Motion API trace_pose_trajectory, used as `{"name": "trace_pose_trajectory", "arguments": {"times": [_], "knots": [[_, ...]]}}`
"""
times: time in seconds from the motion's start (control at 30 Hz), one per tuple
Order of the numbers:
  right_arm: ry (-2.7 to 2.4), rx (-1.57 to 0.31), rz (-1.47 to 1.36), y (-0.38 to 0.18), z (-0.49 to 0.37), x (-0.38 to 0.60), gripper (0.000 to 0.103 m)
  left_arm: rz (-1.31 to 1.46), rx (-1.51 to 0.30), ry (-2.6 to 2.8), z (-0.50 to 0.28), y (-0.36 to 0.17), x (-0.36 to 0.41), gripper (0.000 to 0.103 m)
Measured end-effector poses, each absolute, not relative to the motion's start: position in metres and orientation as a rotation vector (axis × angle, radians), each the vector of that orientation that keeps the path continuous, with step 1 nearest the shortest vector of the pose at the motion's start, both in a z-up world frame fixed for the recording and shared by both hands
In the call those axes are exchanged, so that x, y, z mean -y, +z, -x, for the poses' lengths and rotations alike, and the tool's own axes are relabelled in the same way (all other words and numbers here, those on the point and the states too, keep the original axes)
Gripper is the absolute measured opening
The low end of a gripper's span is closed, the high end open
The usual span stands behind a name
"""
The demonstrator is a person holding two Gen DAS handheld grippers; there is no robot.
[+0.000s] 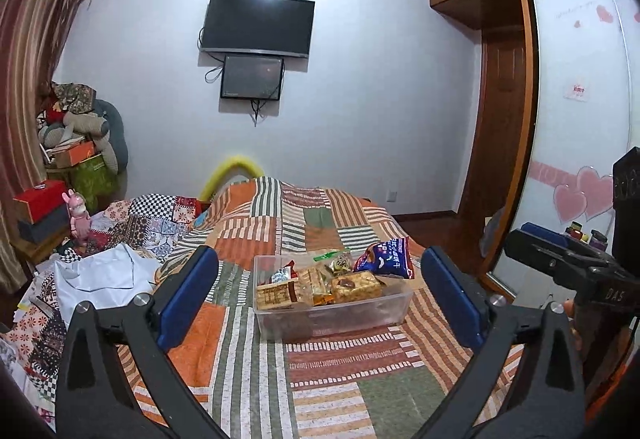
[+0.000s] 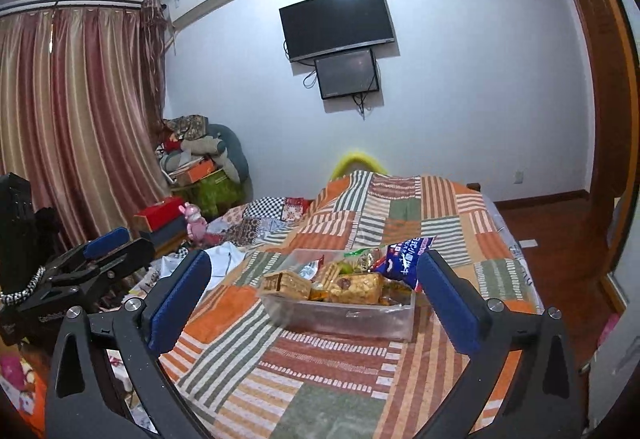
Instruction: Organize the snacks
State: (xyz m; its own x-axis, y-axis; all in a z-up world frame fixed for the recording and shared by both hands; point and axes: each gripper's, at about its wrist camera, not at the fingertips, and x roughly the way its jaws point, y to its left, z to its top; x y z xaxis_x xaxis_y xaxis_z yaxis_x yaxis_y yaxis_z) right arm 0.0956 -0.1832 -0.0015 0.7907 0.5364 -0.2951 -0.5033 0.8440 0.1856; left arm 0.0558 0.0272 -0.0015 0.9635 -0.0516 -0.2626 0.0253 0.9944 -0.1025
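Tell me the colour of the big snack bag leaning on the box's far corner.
Blue snack bag, white-and-red print; clearest in left wrist view.

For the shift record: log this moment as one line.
left tongs: open, empty | right tongs: open, empty | clear bin: on quilt, filled with snacks | blue bag: leaning out

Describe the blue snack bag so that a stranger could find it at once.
Start at the patchwork bedspread, then find the clear plastic bin of snacks on it. The blue snack bag sticks out at the bin's far right corner, the only blue packet among tan and yellow ones.
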Motion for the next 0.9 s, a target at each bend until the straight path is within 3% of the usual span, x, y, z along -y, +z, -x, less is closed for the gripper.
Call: {"name": "trace_pose_trajectory", "arguments": {"times": [0.9], "knots": [[0.533,-0.285,-0.040,-0.001,-0.075,0.182,0.103,0.061,-0.229,-0.038,-0.036,-0.004,-0.007,0.103]]}}
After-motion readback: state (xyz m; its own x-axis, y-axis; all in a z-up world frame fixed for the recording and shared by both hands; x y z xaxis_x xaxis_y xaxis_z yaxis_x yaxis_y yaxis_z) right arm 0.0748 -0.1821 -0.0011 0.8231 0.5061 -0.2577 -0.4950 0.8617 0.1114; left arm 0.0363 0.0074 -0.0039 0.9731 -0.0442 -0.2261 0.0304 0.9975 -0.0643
